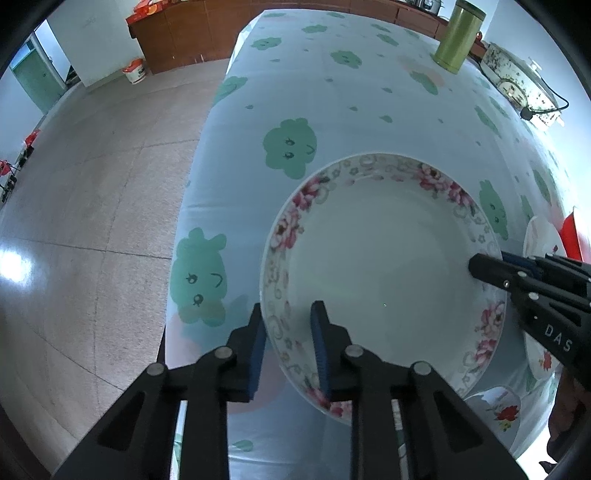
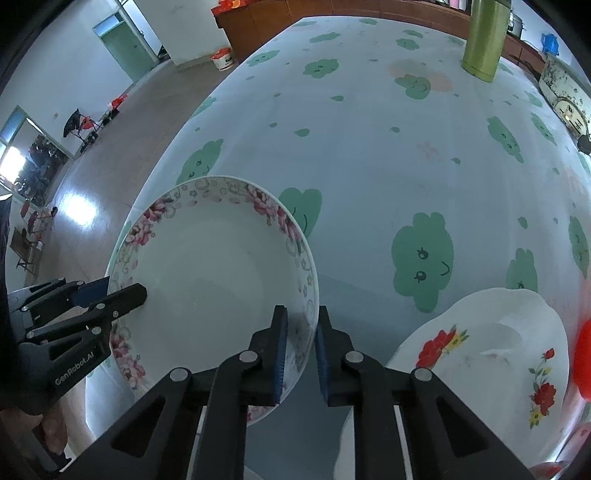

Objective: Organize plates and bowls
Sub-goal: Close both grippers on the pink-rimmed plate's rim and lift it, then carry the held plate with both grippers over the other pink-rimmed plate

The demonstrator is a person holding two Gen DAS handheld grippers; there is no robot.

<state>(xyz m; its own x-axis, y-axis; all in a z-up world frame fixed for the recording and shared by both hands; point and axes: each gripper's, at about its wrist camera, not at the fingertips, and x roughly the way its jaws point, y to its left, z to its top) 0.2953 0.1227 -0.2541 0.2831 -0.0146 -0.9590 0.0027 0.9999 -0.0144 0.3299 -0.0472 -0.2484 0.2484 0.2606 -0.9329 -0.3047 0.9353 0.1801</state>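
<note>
A white plate with a pink floral rim (image 1: 384,266) (image 2: 221,280) sits near the left edge of the table. My left gripper (image 1: 287,310) straddles the plate's left rim, one pad outside and one on the inner slope, clamped on it. It also shows in the right wrist view as the left gripper (image 2: 122,290) on that rim. My right gripper (image 2: 302,310) is shut on the opposite rim, which is pinched between its blue pads. From the left wrist view the right gripper (image 1: 491,264) reaches in over the plate's right edge.
A white dish with red flowers (image 2: 480,354) lies just right of the plate, and a smaller flowered bowl (image 1: 495,404) sits nearer me. A green canister (image 1: 460,35) and a patterned appliance (image 1: 517,74) stand at the far right. The cloud-print tablecloth (image 2: 369,155) drops to the tiled floor (image 1: 92,221) on the left.
</note>
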